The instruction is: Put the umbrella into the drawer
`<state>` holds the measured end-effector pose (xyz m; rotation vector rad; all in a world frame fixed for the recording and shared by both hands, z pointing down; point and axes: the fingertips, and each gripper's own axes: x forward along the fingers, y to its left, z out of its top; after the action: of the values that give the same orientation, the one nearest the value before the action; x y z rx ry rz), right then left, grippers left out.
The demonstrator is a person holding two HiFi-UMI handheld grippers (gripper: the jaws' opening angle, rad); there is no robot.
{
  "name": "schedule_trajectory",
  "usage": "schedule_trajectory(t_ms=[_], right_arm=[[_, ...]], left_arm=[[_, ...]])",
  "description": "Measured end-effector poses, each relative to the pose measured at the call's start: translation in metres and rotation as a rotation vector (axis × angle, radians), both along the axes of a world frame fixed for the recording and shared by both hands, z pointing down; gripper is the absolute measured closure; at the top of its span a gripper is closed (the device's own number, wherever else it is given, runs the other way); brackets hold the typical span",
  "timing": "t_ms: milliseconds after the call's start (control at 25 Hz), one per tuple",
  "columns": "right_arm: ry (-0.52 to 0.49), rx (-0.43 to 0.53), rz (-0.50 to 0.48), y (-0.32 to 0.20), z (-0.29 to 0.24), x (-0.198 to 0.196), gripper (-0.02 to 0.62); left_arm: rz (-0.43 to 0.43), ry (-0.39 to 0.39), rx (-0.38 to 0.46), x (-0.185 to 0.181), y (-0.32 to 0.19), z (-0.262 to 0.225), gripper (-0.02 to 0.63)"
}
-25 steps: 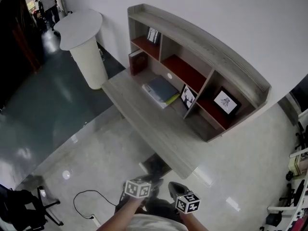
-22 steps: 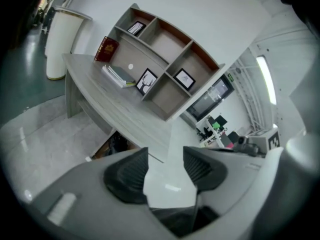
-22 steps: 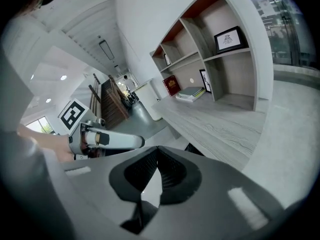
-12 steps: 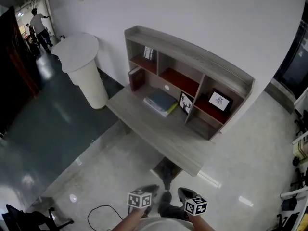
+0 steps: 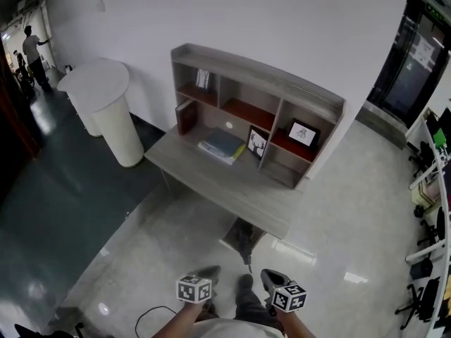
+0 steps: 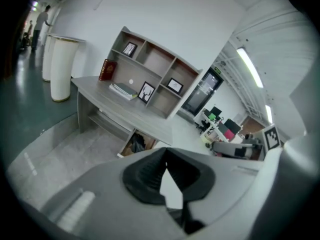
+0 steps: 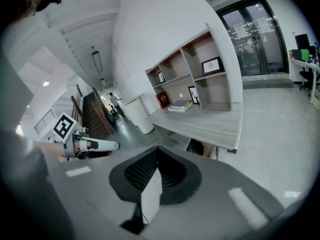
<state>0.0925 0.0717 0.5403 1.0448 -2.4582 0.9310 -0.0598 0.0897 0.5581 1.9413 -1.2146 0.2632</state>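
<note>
The umbrella cannot be picked out with certainty: the only candidate is a dark bundle [image 5: 244,235] lying inside the drawer [image 6: 131,145], which stands pulled out below the front edge of the bench [image 5: 232,185], low and close to the floor. Too little of the bundle shows to say what it is. On the bench top lies a flat stack of books [image 5: 222,145], and behind it rises a shelf unit [image 5: 261,76] with red-backed compartments. The unit holds an upright red book [image 5: 184,115] at its left end and a framed picture [image 5: 303,132] at its right. A white round pedestal table [image 5: 106,104] stands just left of the bench, and a person [image 5: 32,48] stands far off in the corridor beyond it. Both grippers are well apart from the bench, low at the near edge of the head view, over pale polished floor. The left gripper [image 6: 166,151] has just been closing, and its jaws now meet at the tips with nothing between them. The right gripper [image 7: 156,151] likewise has its jaws pressed together at the tips and carries nothing.
</note>
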Motion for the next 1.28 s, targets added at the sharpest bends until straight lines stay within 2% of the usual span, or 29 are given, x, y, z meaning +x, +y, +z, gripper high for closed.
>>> schedule_trajectory(t_ms=[240,400,560,720,1120,1280], right_arm=[[0.006,0.060,0.086,0.045,-0.023,0.010,0.591],[0.023,0.050,0.139,0.074,-0.016,0.026,0.591],[0.028,0.057,0.155,0.095,-0.018,0.042,0.591],[0.017,0.070,0.157,0.102,-0.021,0.057,0.591],[-0.023,0.094,0.169,0.098,-0.037,0.094,0.591],[-0.026,0.120,0.135,0.093,-0.043,0.096,0.591]], left_arm=[[0.091,0.012,0.027,-0.010,0.031,-0.012,0.606],[0.129,0.057,0.027,-0.004,0.052,-0.019,0.606],[0.167,0.061,0.033,0.009,0.066,-0.020,0.606],[0.158,0.068,0.052,0.022,0.071,-0.025,0.606],[0.167,0.019,0.091,0.044,0.092,-0.038,0.606],[0.157,-0.001,0.106,0.046,0.092,-0.042,0.606]])
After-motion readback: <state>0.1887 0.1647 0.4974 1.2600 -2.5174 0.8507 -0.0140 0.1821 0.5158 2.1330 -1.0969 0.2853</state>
